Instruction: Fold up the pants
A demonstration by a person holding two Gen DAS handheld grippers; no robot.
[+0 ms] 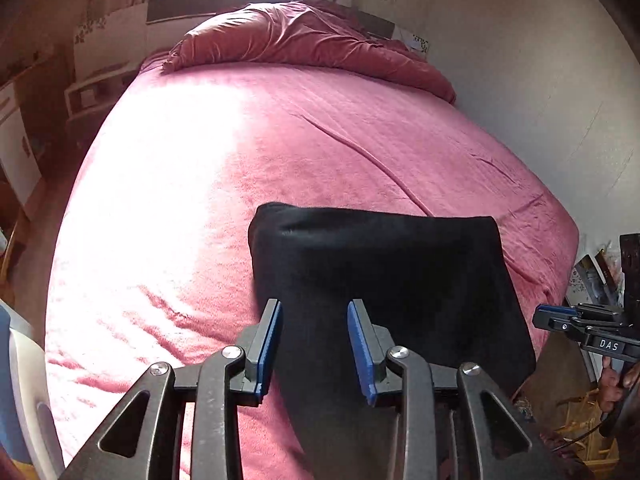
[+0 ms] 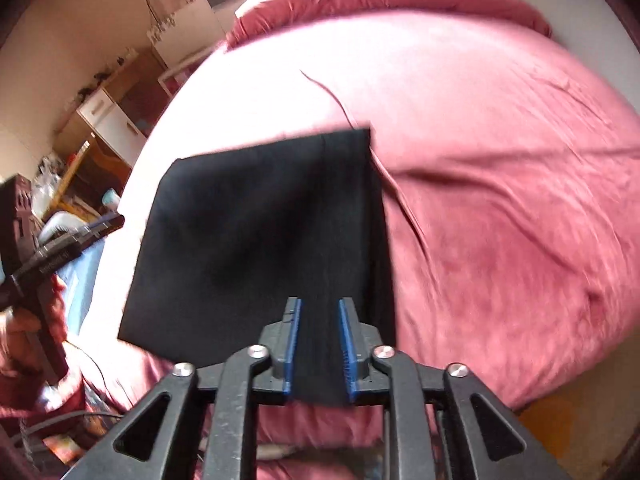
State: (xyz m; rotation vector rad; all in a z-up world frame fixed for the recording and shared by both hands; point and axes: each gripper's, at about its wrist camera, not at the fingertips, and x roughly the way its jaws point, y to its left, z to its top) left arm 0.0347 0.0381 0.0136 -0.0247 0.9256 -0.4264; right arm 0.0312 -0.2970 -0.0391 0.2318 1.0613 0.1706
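Your black pants (image 1: 384,280) lie as a compact folded rectangle on the pink bed (image 1: 240,168), near its front edge, with the far edge squared off and the layers stacked flat. The folding itself looks done, or very nearly.

Your left tongs (image 1: 315,344) stand spread above the near left part of the bundle, their blue pads clear of the cloth, pinching nothing. Your right tongs (image 2: 319,346) are spread more narrowly over the near right edge; black fabric shows in the gap between the pads, but neither pad seems to press on it, so I judge it released.

What may be left is slight: perhaps smoothing the top layer or squaring the near edge, which hangs close to the bed's front.
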